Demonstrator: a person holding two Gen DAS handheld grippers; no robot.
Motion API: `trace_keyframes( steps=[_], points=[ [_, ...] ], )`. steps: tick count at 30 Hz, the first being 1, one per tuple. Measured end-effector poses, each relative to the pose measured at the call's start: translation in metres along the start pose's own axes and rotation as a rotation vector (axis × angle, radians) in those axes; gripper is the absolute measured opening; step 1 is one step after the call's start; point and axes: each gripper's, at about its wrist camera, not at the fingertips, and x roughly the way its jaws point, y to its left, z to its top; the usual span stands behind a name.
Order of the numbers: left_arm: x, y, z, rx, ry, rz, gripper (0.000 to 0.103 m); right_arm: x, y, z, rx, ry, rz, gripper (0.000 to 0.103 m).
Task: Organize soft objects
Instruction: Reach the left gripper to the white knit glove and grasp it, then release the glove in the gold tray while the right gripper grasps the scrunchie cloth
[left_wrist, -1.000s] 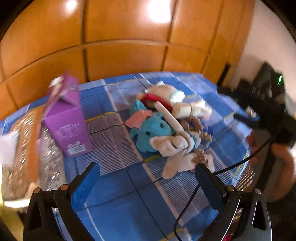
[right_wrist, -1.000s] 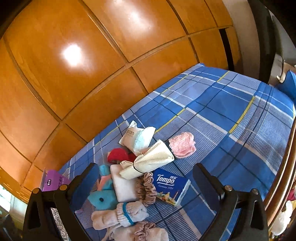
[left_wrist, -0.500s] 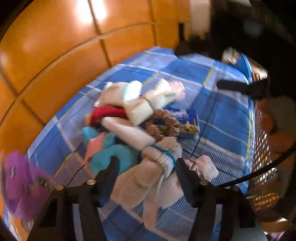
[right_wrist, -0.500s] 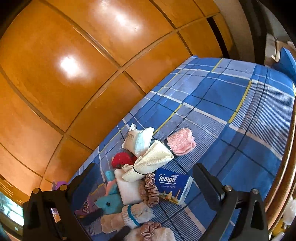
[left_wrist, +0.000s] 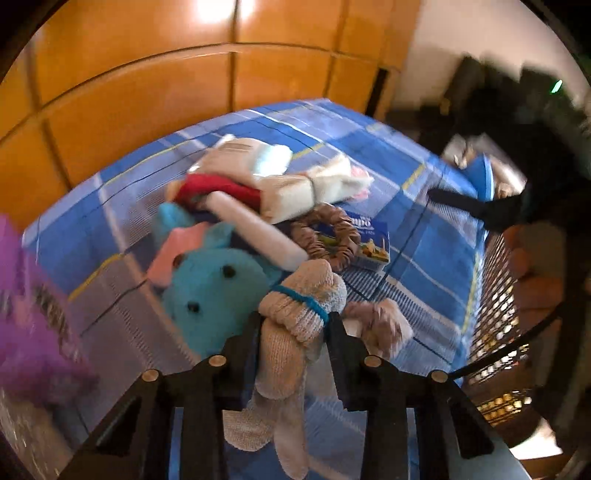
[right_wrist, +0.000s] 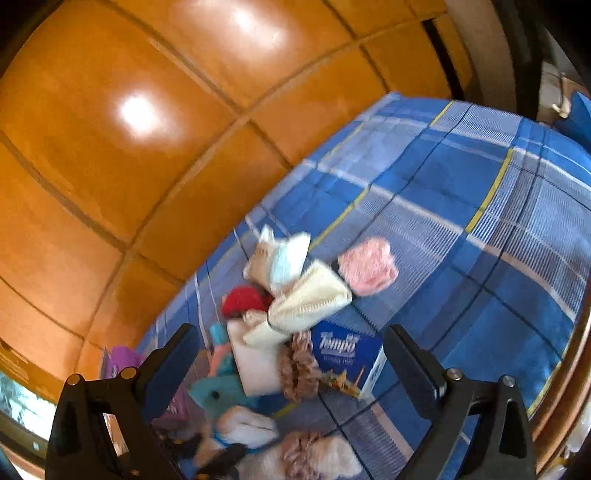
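Left gripper (left_wrist: 293, 323) clamped beige sock bundle (left_wrist: 295, 317), blue-banded, beside teal plush (left_wrist: 218, 284). Right gripper (right_wrist: 291, 363) gaped wide, empty.

Left gripper (left_wrist: 293, 325): wide open 1.0 s ago; now closed on the beige sock bundle (left_wrist: 303, 299).
Right gripper (right_wrist: 291, 363): tilted; pile now lower in its view.

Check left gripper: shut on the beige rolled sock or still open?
Shut on it: the left gripper fingers press both sides of the beige rolled sock with a blue band.
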Motion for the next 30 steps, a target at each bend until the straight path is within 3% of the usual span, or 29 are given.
trace_keyframes(
  steps=[6, 8, 13, 18, 22, 26, 30],
  points=[
    [-0.03, 0.02, 0.007, -0.077, -0.04, 0.038, 0.034, 0.043, 0.018, -0.01, -0.148, 0.354, -0.043, 0.094],
    [-0.041, 0.026, 0.017, -0.101, -0.071, 0.032, 0.034, 0.05, 0.026, -0.018, -0.216, 0.423, -0.04, 0.094],
    [-0.073, 0.037, 0.058, -0.129, -0.16, 0.065, 0.034, 0.059, 0.064, -0.05, -0.529, 0.564, -0.076, 0.094],
    [-0.102, 0.071, 0.102, -0.152, -0.228, 0.173, 0.034, 0.064, 0.089, -0.08, -0.766, 0.647, -0.112, 0.094],
    [-0.133, 0.128, 0.119, -0.268, -0.294, 0.289, 0.035, 0.071, 0.096, -0.099, -0.859, 0.686, -0.142, 0.094],
    [-0.171, 0.185, 0.097, -0.405, -0.345, 0.405, 0.035, 0.077, 0.099, -0.104, -0.871, 0.701, -0.155, 0.094],
    [-0.21, 0.217, 0.042, -0.498, -0.375, 0.487, 0.035, 0.088, 0.102, -0.105, -0.881, 0.717, -0.162, 0.094]
  ],
)
